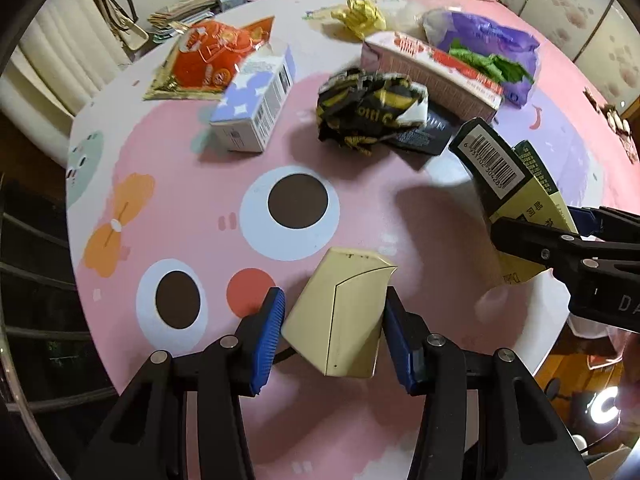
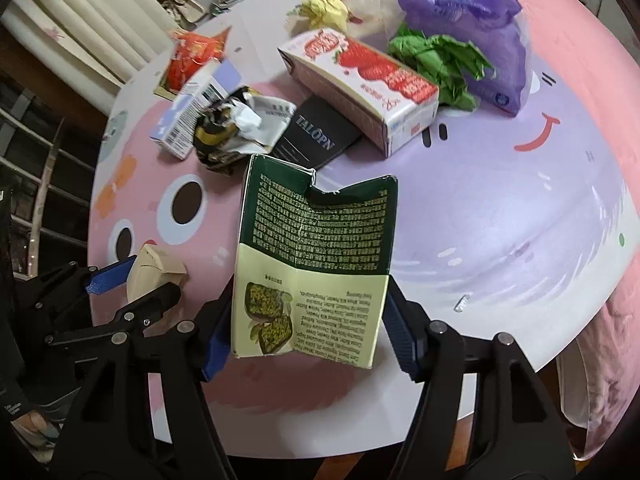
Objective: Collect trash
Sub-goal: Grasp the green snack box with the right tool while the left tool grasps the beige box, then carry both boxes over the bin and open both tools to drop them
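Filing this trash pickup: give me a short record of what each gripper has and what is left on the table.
left gripper: around a small cream box, no visible squeeze
right gripper: around a flattened green carton, lifted
table: strawberry box, purple bag, orange wrapper, crumpled wrapper

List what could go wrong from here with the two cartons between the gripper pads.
1. The cream carton sits skewed in the left hand-held gripper; only its corners seem to meet the pads, so it may twist out.
2. The flattened green carton in the right hand-held gripper is creased and could buckle or slip.
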A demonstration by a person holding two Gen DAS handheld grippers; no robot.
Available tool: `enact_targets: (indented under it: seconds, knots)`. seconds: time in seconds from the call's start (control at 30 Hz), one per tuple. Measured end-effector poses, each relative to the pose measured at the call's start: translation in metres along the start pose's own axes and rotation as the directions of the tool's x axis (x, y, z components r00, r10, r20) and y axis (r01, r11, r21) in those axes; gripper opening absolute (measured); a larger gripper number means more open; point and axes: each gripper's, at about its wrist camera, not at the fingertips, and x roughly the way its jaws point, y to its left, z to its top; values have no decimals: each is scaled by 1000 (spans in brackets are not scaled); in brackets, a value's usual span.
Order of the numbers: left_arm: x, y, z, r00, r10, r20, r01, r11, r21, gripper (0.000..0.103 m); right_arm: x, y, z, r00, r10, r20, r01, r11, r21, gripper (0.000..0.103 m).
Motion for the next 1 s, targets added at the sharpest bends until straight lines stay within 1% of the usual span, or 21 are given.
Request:
enact_targets:
  seconds: [0.2,0.3,0.43,0.53,0.6,0.7,0.77,0.8,0.83,0.93,1.0]
  knots:
    - [-34,-5,-2,999,-7,49,10,999,-53,48,-30,-2,1,999,33,39,-31,998,-46,62]
    - [-54,-18,-7,996,0,85,7,997,-77,48,-50,-5,-1,996,58,62,-52,995,-84,62]
    - [-77,-46,-16,991,14,130,2,993,-121,48,-80,-20,-10,991,95,98,-79,985,-152,62]
    - [-90,-77,-28,986,34,161,-6,985,-172,48,-101,-38,-22,987,126,103,-103,973,-209,62]
    - [-96,-105,-39,983,45,178,-7,978,-210,48,-113,-53,-31,984,143,103,-115,964,-239,62]
    - [-96,-142,-54,981,50,185,-2,968,-252,48,-131,-86,-52,982,165,91,-135,953,-272,62]
    - [-94,-173,-67,982,50,185,5,959,-282,48,-137,-106,-66,982,171,77,-143,948,-285,62]
    - [-93,-182,-72,981,49,185,7,957,-290,48,-140,-120,-75,982,176,65,-150,943,-296,62]
    - [-91,-197,-79,982,47,185,12,952,-306,48,-141,-129,-84,982,178,56,-153,941,-303,62]
    - [-82,-226,-97,984,46,175,16,942,-336,48,-137,-162,-109,985,173,9,-163,939,-302,62]
    - [-72,-244,-110,989,45,139,6,938,-347,48,-127,-182,-126,987,158,-29,-160,943,-291,62]
